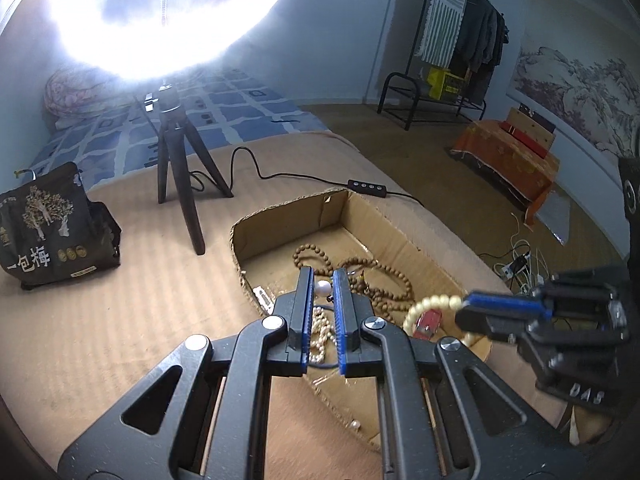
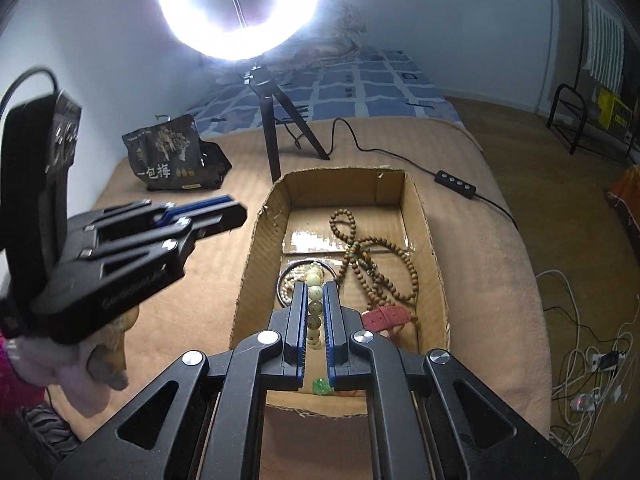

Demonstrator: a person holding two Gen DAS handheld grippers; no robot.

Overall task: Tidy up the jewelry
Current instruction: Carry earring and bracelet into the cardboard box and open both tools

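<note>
Jewelry under inspection: a pale bead bracelet point(image 2: 314, 308), pinched between the closed fingers of the right gripper point(image 2: 314, 286). From the right wrist view the beads run in a line down the gap between the fingers, along their length. From the left wrist view the free part of the loop curves out sideways from the fingertips.

The bracelet hangs above the near end of the cardboard box point(image 2: 424, 216), which lies on the bed point(image 2: 160, 280) with its long axis running away from the right hand. Directly beyond and below the fingertips lies a dark ring holding pearls point(image 2: 290, 284). A wooden bead string point(image 2: 384, 276) and a red strap point(image 2: 386, 316) lie to the right of it.

The left gripper point(image 2: 240, 214) has its fingers closed with nothing visibly in them. It is raised over the bed outside the box's left wall.

Assessment: the right hand alone governs placement. A drop here would likely land on the pearls.
</note>
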